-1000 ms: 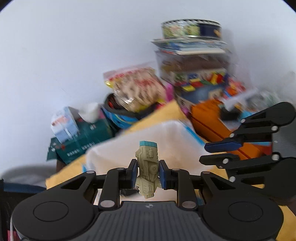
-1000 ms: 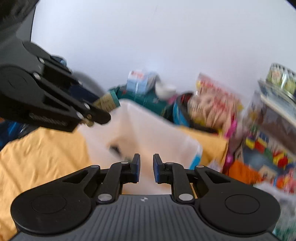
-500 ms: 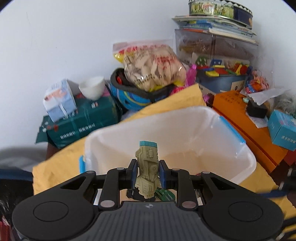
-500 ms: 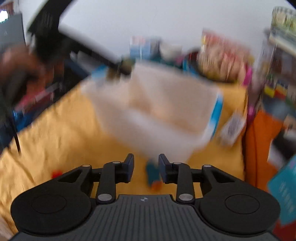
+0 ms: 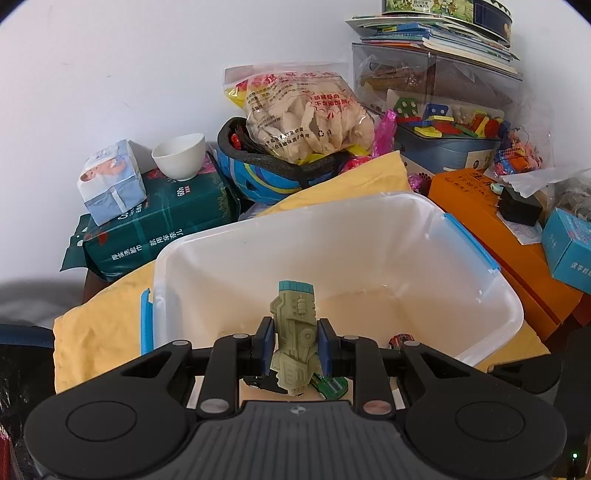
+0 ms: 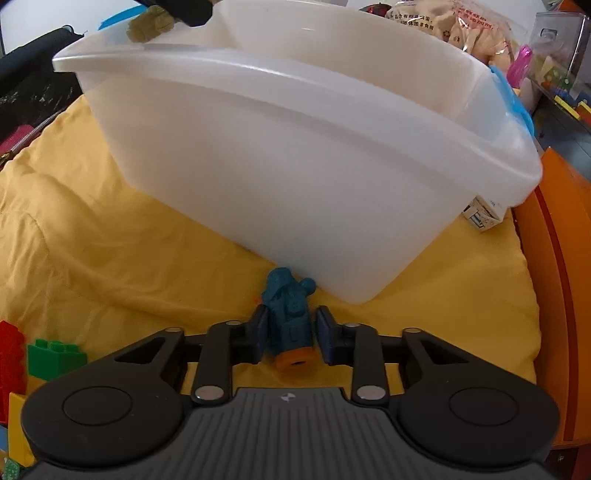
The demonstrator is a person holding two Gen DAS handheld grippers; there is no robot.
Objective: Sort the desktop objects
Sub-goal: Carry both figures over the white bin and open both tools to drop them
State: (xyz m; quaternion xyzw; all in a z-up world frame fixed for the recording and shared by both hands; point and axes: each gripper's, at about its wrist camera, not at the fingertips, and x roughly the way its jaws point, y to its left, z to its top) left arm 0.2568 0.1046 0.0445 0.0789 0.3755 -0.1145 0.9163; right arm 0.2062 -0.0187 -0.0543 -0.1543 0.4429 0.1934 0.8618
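Observation:
My left gripper is shut on an olive-green toy figure with a teal top, held upright over the white plastic bin. Small toy cars lie on the bin's floor below it. In the right wrist view, a teal toy with an orange end lies on the yellow cloth against the bin's near wall. My right gripper straddles it with its jaws closing; a thin gap shows at the right pad. The olive figure shows above the bin's far rim.
Green and red bricks lie at the front left of the cloth. A small carton sits by the bin's right corner. Behind the bin are a green pack, a white cup, a snack bag and an orange box.
My right gripper has dropped from above the bin to the cloth in front of it and now straddles the teal toy. My left gripper has sunk closer over the bin, still holding the figure.

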